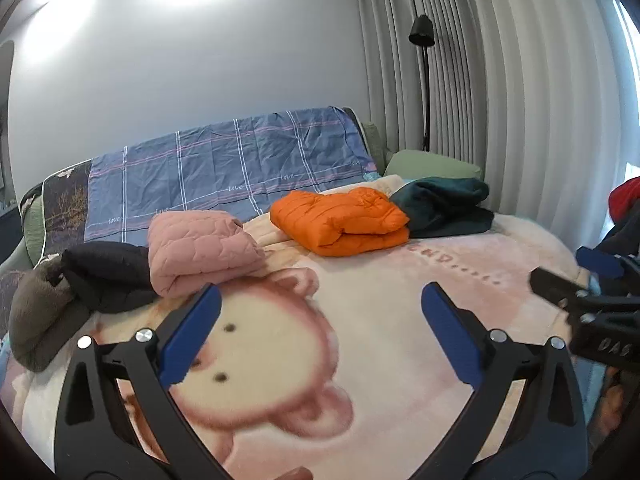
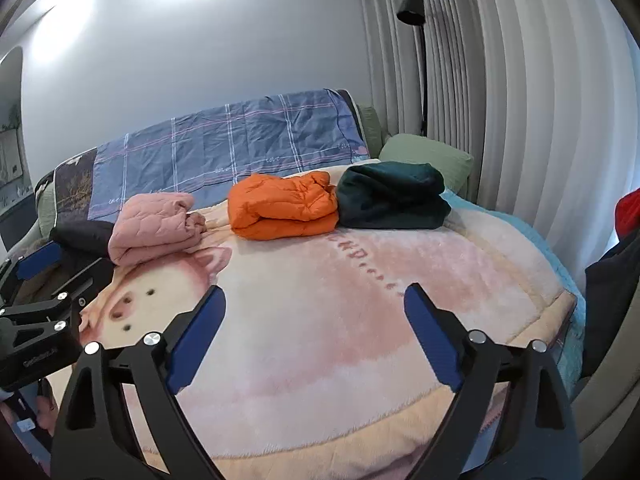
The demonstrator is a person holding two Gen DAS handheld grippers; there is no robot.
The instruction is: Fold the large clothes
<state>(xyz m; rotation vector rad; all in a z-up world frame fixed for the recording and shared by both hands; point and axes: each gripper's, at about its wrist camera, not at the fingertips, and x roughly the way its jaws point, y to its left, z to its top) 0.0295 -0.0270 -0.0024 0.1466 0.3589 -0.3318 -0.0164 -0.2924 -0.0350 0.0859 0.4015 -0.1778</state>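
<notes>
On the bed, over a pink blanket [image 1: 380,320] printed with a cartoon animal face, a row of folded garments lies along the far side.

Item 1: pink quilted jacket [image 1: 202,250], folded, at 10 o'clock in the left wrist view; its left edge rests against item 2.
Item 2: black garment [image 1: 106,274], folded, at 9 o'clock, just left of the pink one.
Item 3: brown fleecy garment [image 1: 38,320], bunched at the blanket's left edge, touching the black one.
Item 4: orange puffer jacket [image 1: 340,220], folded, at 12 o'clock, apart from the pink jacket.
Item 5: dark green garment [image 1: 444,208], folded, at 1 o'clock, touching the orange jacket's right side.
Item 6: red and dark clothes [image 2: 624,240], heaped off the bed's right edge at 3 o'clock; only partly in view.

Left claw [image 1: 320,336]: spread wide, blue pads gripping nothing, hovering above the blanket's printed face.
Right claw [image 2: 314,336]: spread wide, holding nothing, above bare blanket; in the left wrist view it shows at 3 o'clock.

Surroundings: blue plaid sheet [image 1: 232,164] draped over the headboard at 11 o'clock; green pillow [image 2: 428,158] behind the dark green garment; black floor lamp [image 1: 424,80] at 1 o'clock before pleated grey curtains [image 1: 520,100]; plain white wall [image 1: 180,80].
</notes>
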